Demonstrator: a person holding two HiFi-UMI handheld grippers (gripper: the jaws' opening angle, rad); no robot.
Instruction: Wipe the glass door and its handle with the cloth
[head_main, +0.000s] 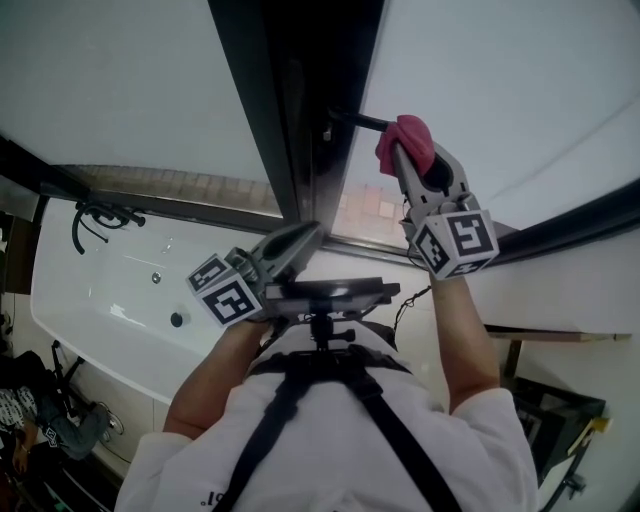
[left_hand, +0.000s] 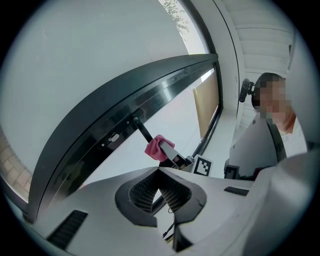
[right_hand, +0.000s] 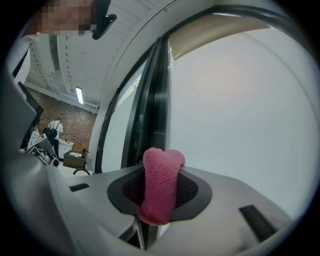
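Note:
A frosted glass door (head_main: 500, 90) in a dark frame (head_main: 290, 110) fills the upper head view. A black handle bar (head_main: 358, 122) sticks out of the frame. My right gripper (head_main: 408, 150) is shut on a folded pink cloth (head_main: 408, 140), and the cloth touches the outer end of the handle (left_hand: 142, 131). From the right gripper view, the cloth (right_hand: 161, 185) stands upright between the jaws, with the frame (right_hand: 152, 100) just behind. My left gripper (head_main: 300, 238) hangs lower, beside the frame's bottom, shut with nothing in it (left_hand: 159, 192). The pink cloth (left_hand: 156, 148) shows beyond it.
A white bathtub (head_main: 130, 290) with a black tap (head_main: 95, 215) lies below left. A dark horizontal rail (head_main: 580, 225) runs at the right. In the right gripper view, a brick wall (right_hand: 75, 120) and a distant person (right_hand: 54, 131) show past the door.

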